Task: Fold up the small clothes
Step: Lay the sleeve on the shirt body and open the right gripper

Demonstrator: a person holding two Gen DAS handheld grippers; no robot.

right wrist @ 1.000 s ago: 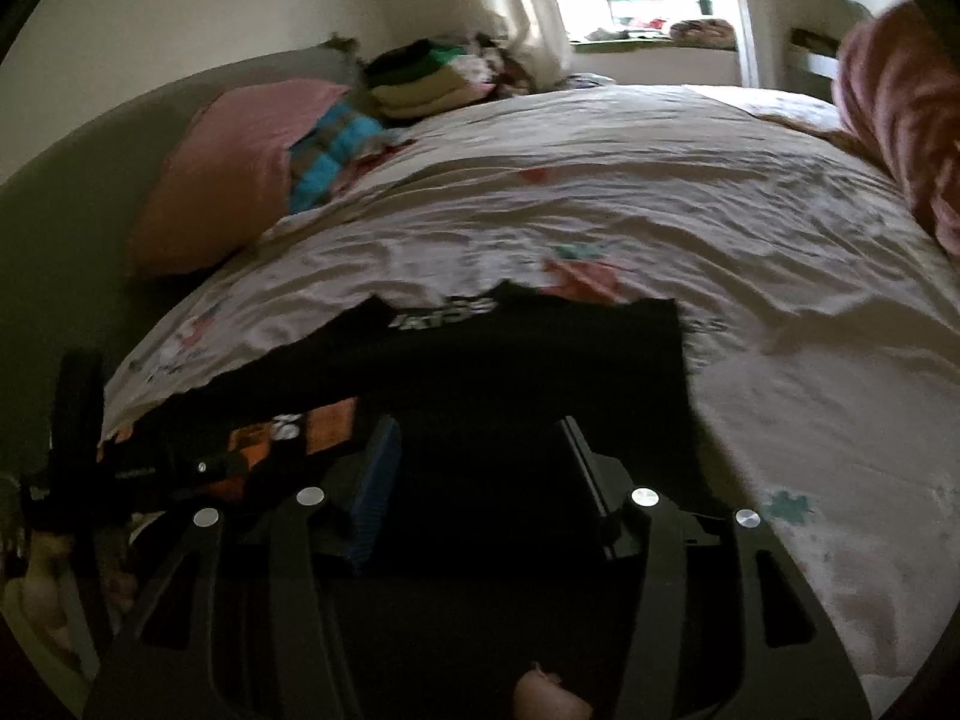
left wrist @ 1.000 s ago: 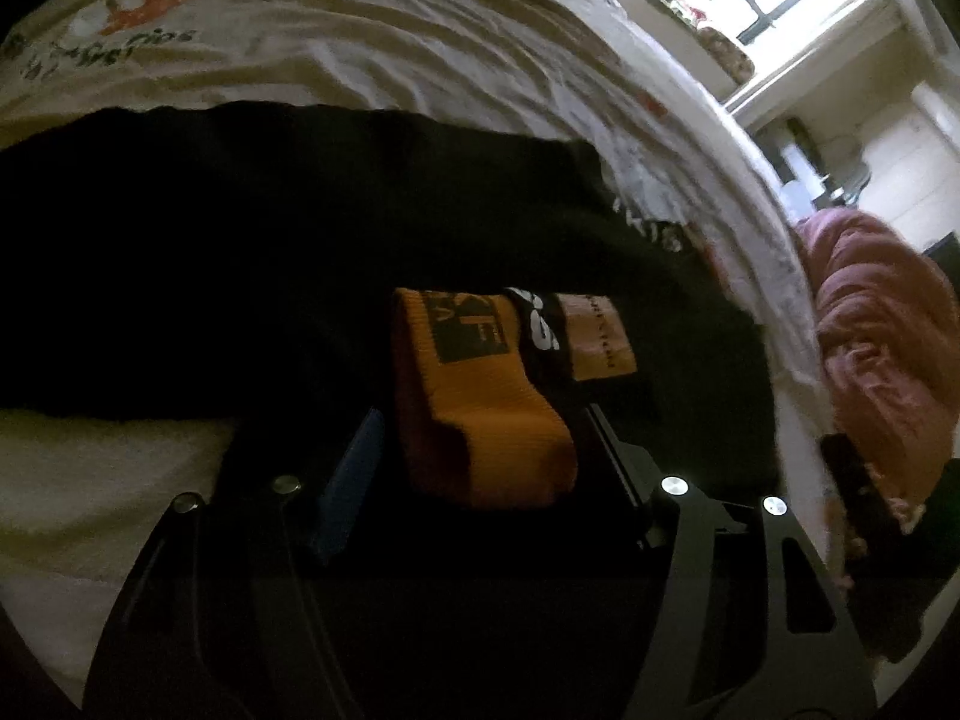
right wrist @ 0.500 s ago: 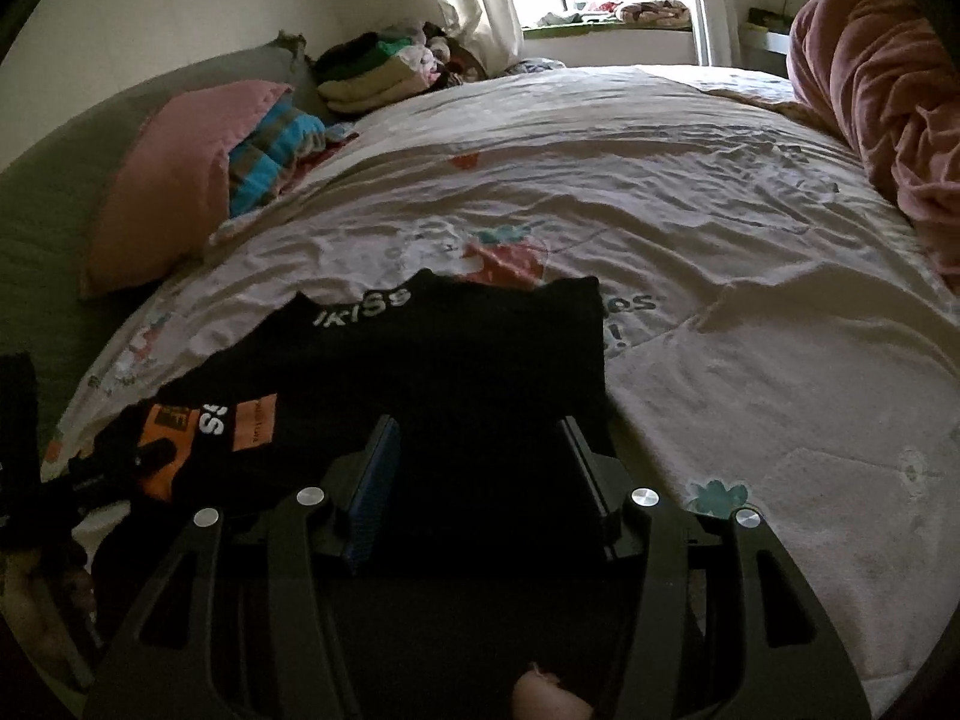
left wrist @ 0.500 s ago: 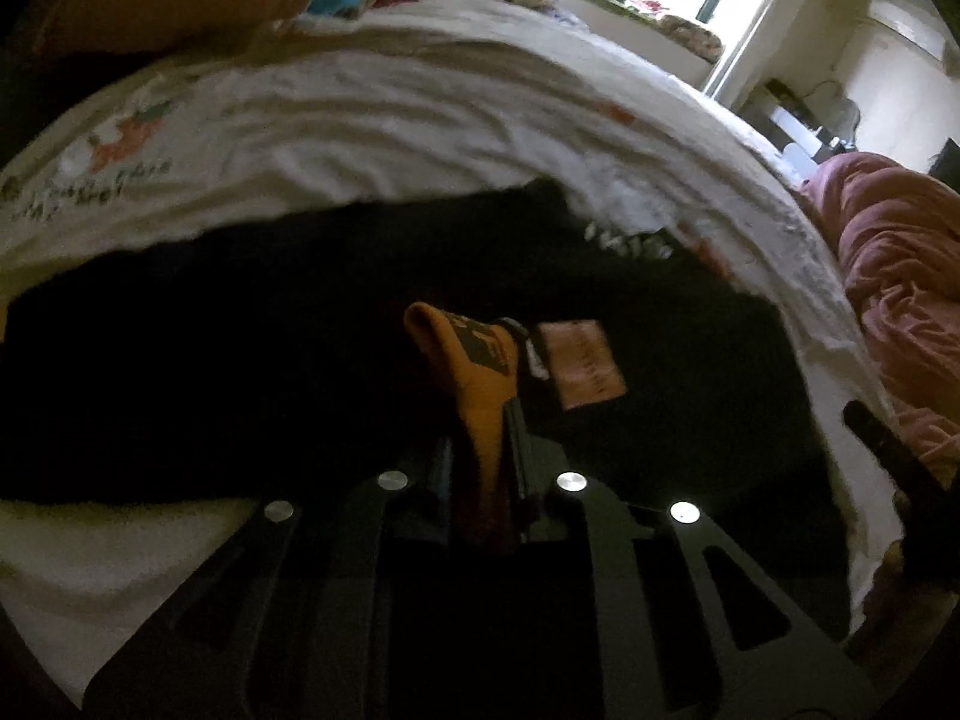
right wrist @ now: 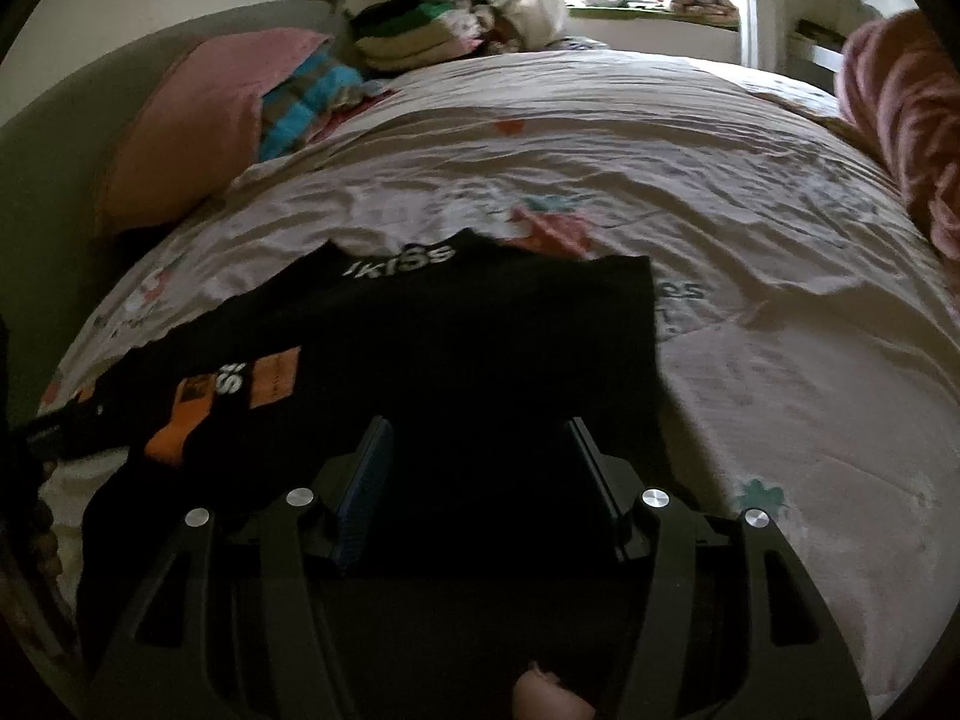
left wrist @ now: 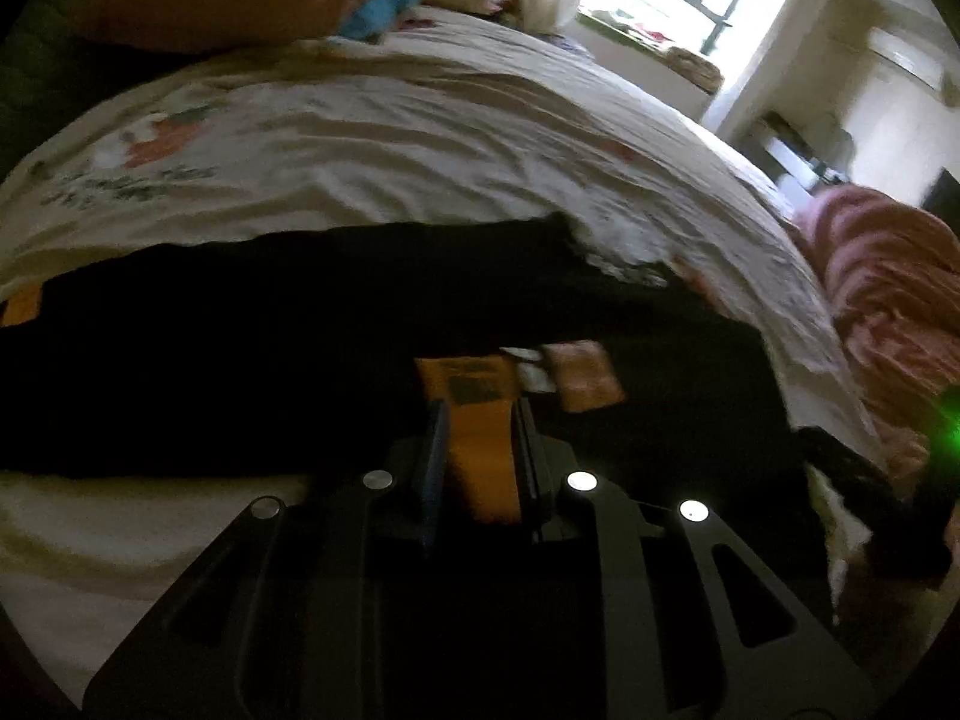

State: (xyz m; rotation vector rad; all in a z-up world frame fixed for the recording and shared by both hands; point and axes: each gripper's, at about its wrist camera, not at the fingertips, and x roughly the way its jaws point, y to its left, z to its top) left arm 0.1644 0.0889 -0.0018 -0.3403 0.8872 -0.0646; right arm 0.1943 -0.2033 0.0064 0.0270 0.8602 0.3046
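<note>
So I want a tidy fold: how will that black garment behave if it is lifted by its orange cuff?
Probably floppy: the black garment lies flat and follows the wrinkled bedspread, so it should droop and drag. The orange cuff looks thicker and ribbed, pinched in the left gripper, so it likely holds without slipping. It seems light.

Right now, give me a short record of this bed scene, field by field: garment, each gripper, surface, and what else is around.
garment: black garment with orange band, lying on the bed
left gripper: jaws shut on orange band
right gripper: jaws opening over the black cloth, nothing pinched
surface: printed bedsheet
nearby: pink pillow, folded clothes stack, pink blanket
</note>
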